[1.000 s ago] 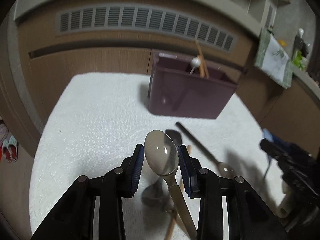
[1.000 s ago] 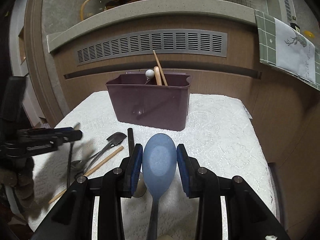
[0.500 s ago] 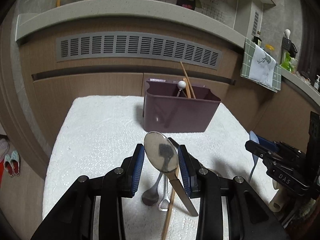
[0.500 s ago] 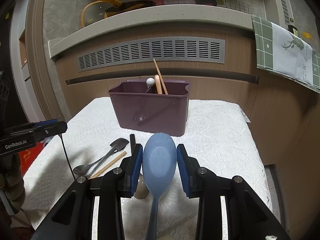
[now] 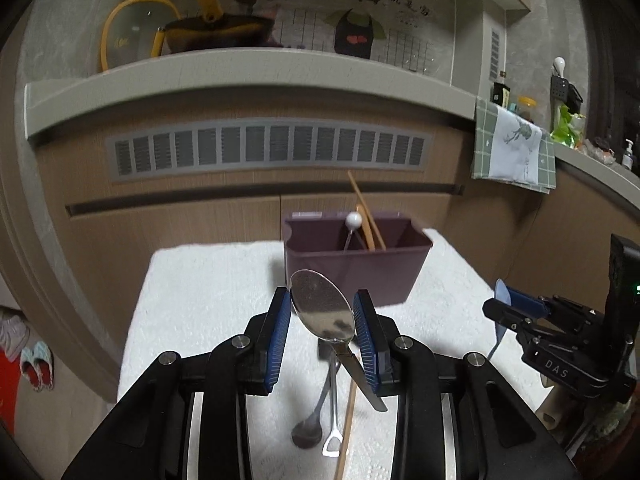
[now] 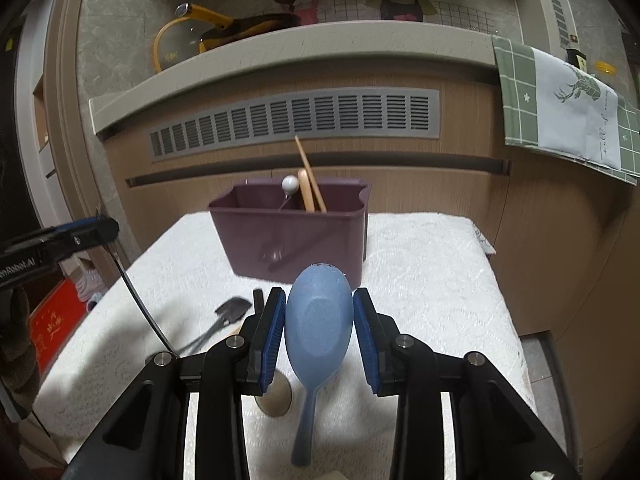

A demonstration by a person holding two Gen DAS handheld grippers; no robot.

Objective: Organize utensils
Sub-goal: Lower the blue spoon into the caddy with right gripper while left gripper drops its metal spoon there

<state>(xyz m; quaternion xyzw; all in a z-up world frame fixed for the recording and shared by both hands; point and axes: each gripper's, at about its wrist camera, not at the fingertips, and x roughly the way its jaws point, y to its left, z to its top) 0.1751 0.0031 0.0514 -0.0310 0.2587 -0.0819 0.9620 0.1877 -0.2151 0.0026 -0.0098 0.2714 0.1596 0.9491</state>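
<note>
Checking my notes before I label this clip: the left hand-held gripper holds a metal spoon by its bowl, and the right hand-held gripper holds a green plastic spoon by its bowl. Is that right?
Not quite. The plastic spoon in the right hand-held gripper is blue, not green, as the right wrist view shows. The rest stands: the left hand-held gripper holds the metal spoon by its bowl.

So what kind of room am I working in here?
Most likely a home kitchen: a pan with a glass lid on the counter ledge, a hanging tea towel, and a utensil caddy.
</note>
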